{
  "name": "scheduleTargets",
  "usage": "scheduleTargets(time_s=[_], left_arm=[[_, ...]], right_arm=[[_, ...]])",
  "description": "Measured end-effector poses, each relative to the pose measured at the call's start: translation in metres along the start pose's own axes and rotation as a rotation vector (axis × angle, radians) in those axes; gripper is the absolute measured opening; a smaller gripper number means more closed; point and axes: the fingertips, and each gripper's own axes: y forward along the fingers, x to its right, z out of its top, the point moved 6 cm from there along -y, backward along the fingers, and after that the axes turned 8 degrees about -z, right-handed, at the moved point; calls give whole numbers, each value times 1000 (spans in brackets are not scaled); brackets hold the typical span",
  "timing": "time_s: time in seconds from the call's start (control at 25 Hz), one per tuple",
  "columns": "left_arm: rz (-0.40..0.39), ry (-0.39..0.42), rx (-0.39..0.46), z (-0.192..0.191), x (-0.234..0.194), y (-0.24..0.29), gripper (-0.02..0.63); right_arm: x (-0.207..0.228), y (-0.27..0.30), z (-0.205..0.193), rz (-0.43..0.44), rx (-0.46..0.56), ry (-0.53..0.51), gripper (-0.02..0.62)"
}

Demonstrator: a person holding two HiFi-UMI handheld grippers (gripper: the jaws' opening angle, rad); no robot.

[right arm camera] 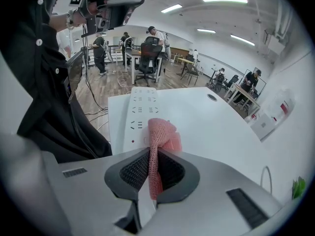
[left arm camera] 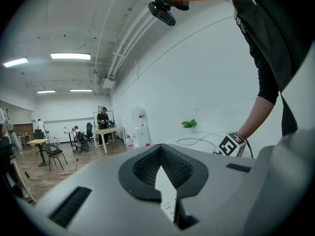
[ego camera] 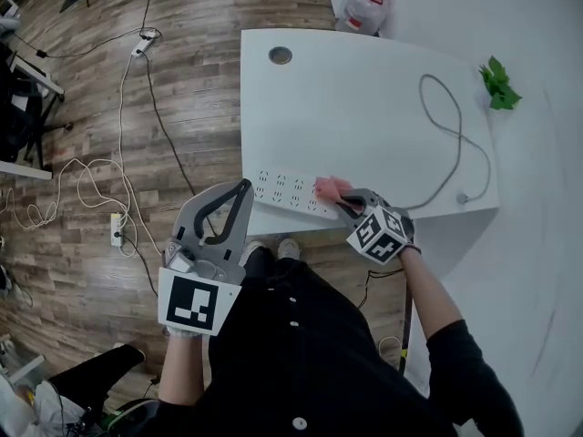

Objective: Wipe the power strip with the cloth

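Observation:
A white power strip [ego camera: 291, 195] lies along the near edge of the white table [ego camera: 364, 107]; the right gripper view shows the power strip [right arm camera: 140, 108] stretching away from the jaws. My right gripper [ego camera: 344, 200] is shut on a pink cloth [ego camera: 330, 188], which rests on the strip's right end. In the right gripper view the cloth [right arm camera: 160, 141] is pinched between the jaws and droops onto the strip. My left gripper [ego camera: 239, 189] is held up off the table's left edge, jaws together with nothing in them; the left gripper [left arm camera: 165, 173] points across the room.
A grey cable [ego camera: 451, 135] loops across the table's right side. A green plant sprig [ego camera: 498, 85] lies at the far right, and a round grommet hole [ego camera: 281, 55] at the far left. White cables and another power strip [ego camera: 117, 229] trail over the wooden floor on the left.

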Motion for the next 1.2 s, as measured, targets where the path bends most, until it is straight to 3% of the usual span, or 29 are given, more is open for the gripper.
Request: scheduleTargets(time_s=[0.28,0.6,1.2], left_arm=[[1,9,7,-1,-1,0,11],[25,2,6,0,-6,-10,11],[147,-14,-21,-8,-21,-50,11]], right_arm=[[3,-6,4,-31,7,-17,57],[12,-20,56,-65,111,-119,57],[-16,9,162,23,286,-341,57]])
